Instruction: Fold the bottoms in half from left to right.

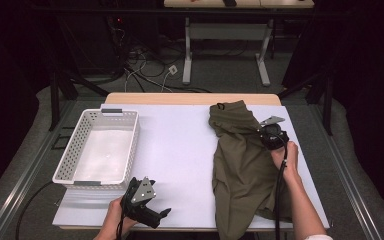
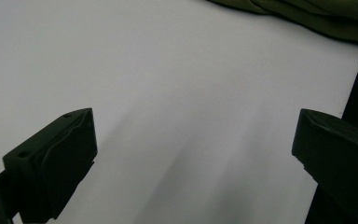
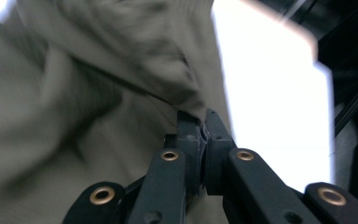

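An olive-green garment [image 1: 240, 160] lies crumpled along the right side of the white table cover [image 1: 180, 145], its lower part reaching the front edge. My right gripper [image 1: 262, 131] is shut on a fold of this garment [image 3: 121, 84] near its upper right edge, the cloth pinched between the two closed jaws and drawn up from them. My left gripper [image 1: 166, 212] hovers low over the front of the table, left of the garment, with its jaws wide apart and nothing between them. In the left gripper view a strip of the garment [image 2: 307, 14] shows at the top right, and the fingertips [image 2: 51, 163] stand over bare white surface.
A white perforated plastic basket [image 1: 80, 137] stands at the table's left side with nothing in it. A wooden table edge [image 1: 190, 98] runs along the back. Beyond the table are cables [image 1: 145, 65] on the floor and another desk's legs [image 1: 187, 55].
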`<action>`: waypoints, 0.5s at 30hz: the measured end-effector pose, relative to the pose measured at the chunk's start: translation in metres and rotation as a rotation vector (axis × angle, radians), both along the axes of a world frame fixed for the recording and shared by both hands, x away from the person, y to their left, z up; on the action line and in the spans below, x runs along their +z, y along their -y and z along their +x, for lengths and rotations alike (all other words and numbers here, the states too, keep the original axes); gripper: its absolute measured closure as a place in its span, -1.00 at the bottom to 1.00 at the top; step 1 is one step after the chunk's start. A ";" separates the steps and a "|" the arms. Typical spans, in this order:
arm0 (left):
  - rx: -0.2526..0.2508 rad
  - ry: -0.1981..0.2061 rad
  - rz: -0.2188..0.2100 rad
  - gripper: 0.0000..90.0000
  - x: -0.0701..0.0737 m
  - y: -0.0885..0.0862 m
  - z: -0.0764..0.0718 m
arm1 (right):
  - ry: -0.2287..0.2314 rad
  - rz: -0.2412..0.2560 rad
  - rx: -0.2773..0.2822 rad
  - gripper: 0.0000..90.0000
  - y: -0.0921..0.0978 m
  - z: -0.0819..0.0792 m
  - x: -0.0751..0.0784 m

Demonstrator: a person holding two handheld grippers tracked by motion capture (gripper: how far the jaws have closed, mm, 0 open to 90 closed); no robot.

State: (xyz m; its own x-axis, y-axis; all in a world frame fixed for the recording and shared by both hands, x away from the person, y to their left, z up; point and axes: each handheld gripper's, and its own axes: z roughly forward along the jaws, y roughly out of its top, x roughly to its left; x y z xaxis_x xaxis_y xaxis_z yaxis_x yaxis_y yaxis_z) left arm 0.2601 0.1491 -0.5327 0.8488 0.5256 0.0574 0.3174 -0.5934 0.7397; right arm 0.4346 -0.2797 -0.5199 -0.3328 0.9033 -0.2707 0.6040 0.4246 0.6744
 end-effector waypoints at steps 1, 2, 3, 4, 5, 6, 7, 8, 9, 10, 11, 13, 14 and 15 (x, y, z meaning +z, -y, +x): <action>0.001 0.000 0.001 -1.00 0.000 0.000 0.000 | -0.006 -0.001 0.001 0.95 0.000 0.000 -0.003; 0.000 0.000 0.003 -1.00 0.000 0.000 0.001 | -0.010 0.007 0.009 0.92 0.001 0.000 -0.004; -0.002 -0.002 0.002 -1.00 -0.001 0.001 0.000 | -0.006 0.022 0.008 0.83 0.001 -0.001 -0.003; -0.003 -0.003 0.005 -1.00 -0.001 0.001 0.000 | 0.000 0.025 0.011 0.67 0.001 -0.002 -0.001; -0.004 -0.001 0.004 -1.00 -0.001 0.001 0.000 | 0.001 0.030 0.021 0.59 0.001 -0.002 0.002; -0.004 -0.001 0.004 -1.00 -0.001 0.001 0.000 | 0.001 0.030 0.021 0.59 0.001 -0.002 0.002; -0.005 -0.002 0.004 -1.00 -0.001 0.002 0.001 | 0.024 0.030 0.035 0.27 -0.001 -0.002 0.008; -0.005 -0.005 0.005 -1.00 -0.001 0.002 0.001 | 0.022 0.035 0.034 0.17 -0.002 -0.001 0.011; -0.004 -0.007 0.004 -1.00 -0.001 0.002 0.001 | 0.030 0.048 0.041 0.08 -0.002 0.000 0.014; -0.003 -0.006 0.005 -1.00 -0.002 0.002 0.001 | 0.037 0.063 0.056 -0.05 -0.004 0.001 0.016; -0.003 -0.006 0.005 -1.00 -0.001 0.001 0.002 | 0.028 0.069 0.070 -0.15 -0.006 0.002 0.018; -0.003 -0.006 0.004 -1.00 -0.001 0.001 0.002 | 0.034 0.063 0.112 -0.17 -0.013 0.003 0.020; -0.003 -0.007 0.003 -1.00 -0.002 0.001 0.002 | 0.035 0.057 0.133 -0.18 -0.018 0.004 0.020; -0.003 -0.007 0.004 -1.00 -0.002 0.001 0.002 | 0.038 0.048 0.152 -0.08 -0.023 0.004 0.021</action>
